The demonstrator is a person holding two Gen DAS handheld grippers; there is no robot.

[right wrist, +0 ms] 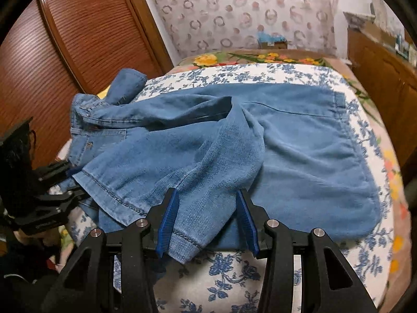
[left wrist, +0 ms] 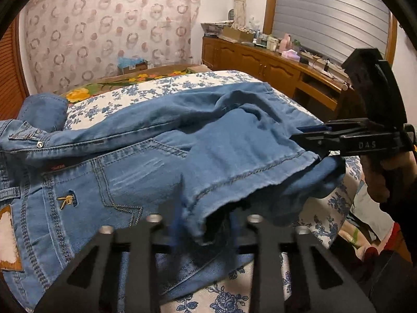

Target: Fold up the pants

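Note:
Light blue jeans (left wrist: 161, 140) lie across the bed, the legs folded back over the seat, the waistband (left wrist: 23, 135) at the left. The jeans also show in the right wrist view (right wrist: 286, 140). My left gripper (left wrist: 206, 224) has its blue pads apart around the leg hem (left wrist: 234, 182), the image blurred. My right gripper (right wrist: 208, 221) is open, its blue pads (right wrist: 169, 221) apart on either side of the other hem corner (right wrist: 185, 242), which rests between them. The right gripper also shows in the left wrist view (left wrist: 312, 140), at the hem's right end. The left gripper shows at the left in the right wrist view (right wrist: 67, 182).
The bed has a white cover with blue flowers (right wrist: 221, 281) and a floral blanket (left wrist: 109, 83) behind. A wooden dresser (left wrist: 260, 62) with clutter stands to the right, a wooden louvred door (right wrist: 65, 52) to the left, and a patterned curtain (left wrist: 104, 26) behind.

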